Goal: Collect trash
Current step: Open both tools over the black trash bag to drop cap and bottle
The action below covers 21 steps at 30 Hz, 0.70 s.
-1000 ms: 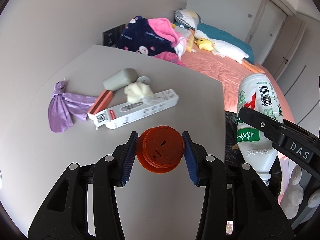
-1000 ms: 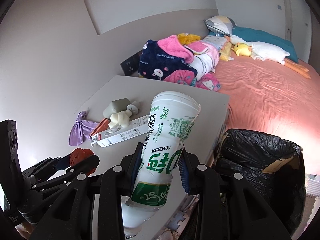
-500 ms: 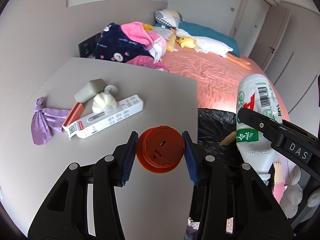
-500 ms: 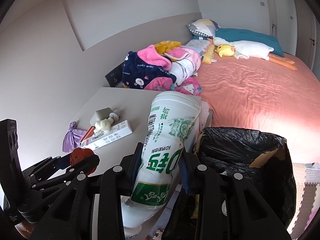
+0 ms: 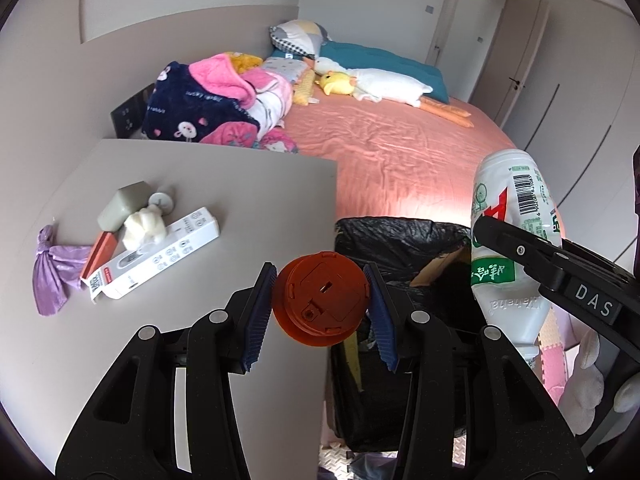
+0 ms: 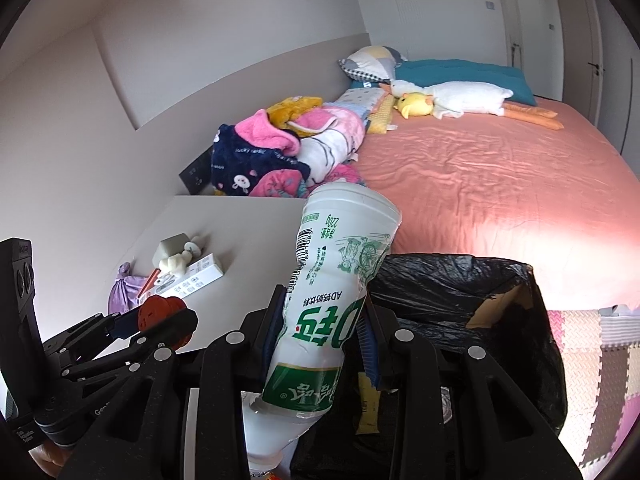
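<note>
I have two bits of trash in hand, and both need to go in the bin. My left gripper (image 5: 322,300) is squeezed on a round orange cap (image 5: 320,298), one blue pad on each side of it. My right gripper (image 6: 324,336) is squeezed on a white bottle (image 6: 332,300), which hangs upside down with its neck below the fingers and its fat end sticking out past the tips. The bin (image 6: 460,280), with its black bag, sits just past and below my right fingers. In the left view it is under and a bit to the right of the fingertips, while the table (image 5: 200,184) lies to their left. I think the good way is to bring both sets of fingers right over the dark hole before I let go — the cap is hanging just over the table edge, so it could bounce off. The bottle is long, so I would drop it neck first. More trash waits on the table — a white box (image 5: 160,256) and a purple bag (image 5: 56,268).
</note>
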Each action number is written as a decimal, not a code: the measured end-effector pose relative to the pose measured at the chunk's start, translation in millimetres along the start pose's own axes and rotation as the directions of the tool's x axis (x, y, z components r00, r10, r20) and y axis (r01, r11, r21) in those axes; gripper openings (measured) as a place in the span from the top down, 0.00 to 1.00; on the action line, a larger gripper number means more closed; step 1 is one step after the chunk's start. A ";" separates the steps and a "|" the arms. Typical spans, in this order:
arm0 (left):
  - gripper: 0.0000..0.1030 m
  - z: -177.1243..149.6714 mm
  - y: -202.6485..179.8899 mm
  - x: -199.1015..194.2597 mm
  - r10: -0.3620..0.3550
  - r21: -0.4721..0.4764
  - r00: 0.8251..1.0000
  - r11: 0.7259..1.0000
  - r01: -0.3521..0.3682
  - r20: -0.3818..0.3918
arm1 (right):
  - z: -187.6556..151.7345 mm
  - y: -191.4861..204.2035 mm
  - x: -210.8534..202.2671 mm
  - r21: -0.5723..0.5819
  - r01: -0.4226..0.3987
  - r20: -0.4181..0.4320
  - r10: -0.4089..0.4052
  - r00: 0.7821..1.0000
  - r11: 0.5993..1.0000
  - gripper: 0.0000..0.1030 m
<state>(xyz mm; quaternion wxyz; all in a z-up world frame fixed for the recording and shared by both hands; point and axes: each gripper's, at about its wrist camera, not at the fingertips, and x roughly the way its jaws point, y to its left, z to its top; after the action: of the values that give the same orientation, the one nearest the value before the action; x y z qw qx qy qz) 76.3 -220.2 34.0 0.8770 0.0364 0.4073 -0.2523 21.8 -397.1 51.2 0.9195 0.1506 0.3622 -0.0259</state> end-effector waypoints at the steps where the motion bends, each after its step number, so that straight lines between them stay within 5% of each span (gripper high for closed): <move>1: 0.57 0.3 -3.7 1.0 -0.006 0.005 1.000 1.000 0.006 -0.001 | 0.0 -4.4 -1.9 0.005 0.006 0.003 -0.006 1.000 1.000 0.66; 15: 0.57 10.2 -54.4 26.4 -0.094 0.086 0.995 0.992 0.097 -0.039 | 5.0 -64.2 -20.5 0.095 0.050 0.024 -0.052 0.998 0.994 0.65; 17: 0.40 11.5 -61.4 32.3 -0.159 0.088 0.985 0.982 0.165 -0.073 | 8.1 -75.9 -25.6 0.128 0.021 0.035 -0.026 0.999 0.992 0.60; 18: 0.10 12.0 -64.9 34.9 -0.181 0.088 0.979 0.978 0.190 -0.092 | 10.3 -81.6 -27.8 0.144 0.012 0.040 -0.018 0.999 0.990 0.52; 19: 0.06 12.1 -69.6 36.3 -0.193 0.092 0.976 0.975 0.202 -0.098 | 12.6 -86.7 -30.9 0.158 0.017 0.052 -0.026 0.998 0.987 0.34; 21: 0.06 11.9 -77.7 37.6 -0.208 0.112 0.973 0.969 0.219 -0.100 | 14.8 -93.4 -38.0 0.184 0.045 0.090 -0.063 0.994 0.982 0.27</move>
<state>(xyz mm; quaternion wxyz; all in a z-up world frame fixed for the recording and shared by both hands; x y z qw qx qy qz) 68.2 -306.6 25.4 0.8222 0.0568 0.4306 -0.3679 -11.1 -492.8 62.9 0.9172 0.2223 0.3179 -0.0910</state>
